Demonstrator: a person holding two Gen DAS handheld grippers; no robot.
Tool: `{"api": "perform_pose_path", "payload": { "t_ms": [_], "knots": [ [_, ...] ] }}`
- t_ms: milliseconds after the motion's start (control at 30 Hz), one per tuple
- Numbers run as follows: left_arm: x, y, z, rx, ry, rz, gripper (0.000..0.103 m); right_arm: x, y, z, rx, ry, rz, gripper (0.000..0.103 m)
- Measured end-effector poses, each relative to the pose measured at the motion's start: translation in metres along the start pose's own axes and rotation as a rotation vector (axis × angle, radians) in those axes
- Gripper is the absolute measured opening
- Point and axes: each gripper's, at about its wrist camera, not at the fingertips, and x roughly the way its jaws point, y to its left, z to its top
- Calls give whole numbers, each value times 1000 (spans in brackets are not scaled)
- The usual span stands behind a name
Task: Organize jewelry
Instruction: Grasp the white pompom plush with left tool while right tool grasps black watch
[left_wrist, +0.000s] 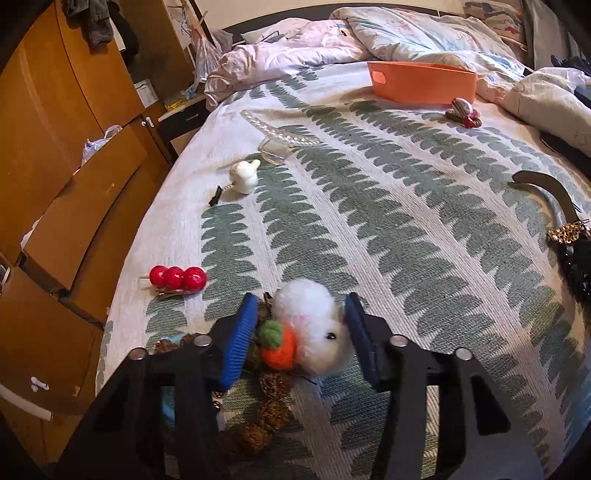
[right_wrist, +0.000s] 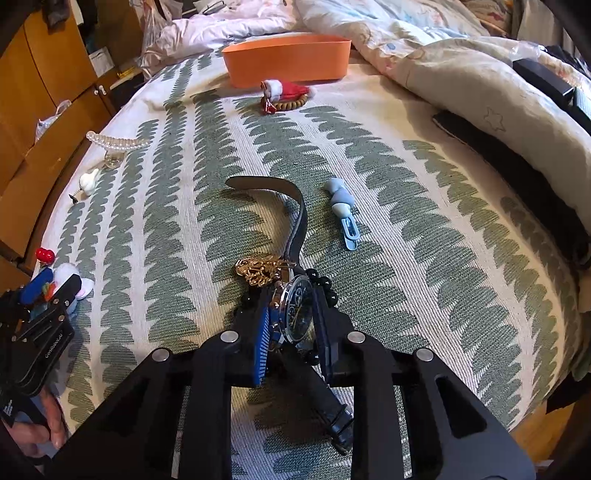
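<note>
Inspecting both wrist views, we find the pick-up step in hand on each side. At lower centre of the left view, the left gripper (left_wrist: 301, 332) stands at a middling width around a white fluffy charm (left_wrist: 314, 325) carrying an orange felt carrot (left_wrist: 279, 350); the right pad touches the fluff, while contact on the left pad we cannot confirm. At lower centre of the right view, the right gripper (right_wrist: 291, 332) is narrowed onto the case of a dark-faced wristwatch (right_wrist: 295, 314), its strap (right_wrist: 291, 206) curling toward frame centre and a gold chain (right_wrist: 260, 271) lying against it.

An orange bin (right_wrist: 286, 61) sits at upper centre, well apart from both tools. Loose pieces remain on the patterned bedspread (right_wrist: 424, 184): a blue clip (right_wrist: 343, 210), a pearl strand (right_wrist: 114, 142), a red bead clip (left_wrist: 177, 278).

We judge the next move calls for lifting cleanly, checking that chain and black beads (right_wrist: 325, 286) do not snag, then carrying toward the bin.
</note>
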Motion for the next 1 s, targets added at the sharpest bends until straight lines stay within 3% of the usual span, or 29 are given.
{"api": "perform_pose_path", "payload": {
  "t_ms": [33,400,667,733,1000],
  "knots": [
    [0,-1,0,1,2,-3,44,-1,0,0,1,-1,3,22],
    [-5,3,2,-27,12,-42,38,-7,-1,-1,22,-26,39,16],
    [-18,5,5,-40,-31,-39,30,-24,-5,0,45,-101,82,9],
    [-18,7,6,-47,-30,-40,22,-27,-5,1,48,-116,92,6],
    [-22,9,8,-56,-49,-27,21,-30,-5,2,51,-122,122,1]
  ]
}}
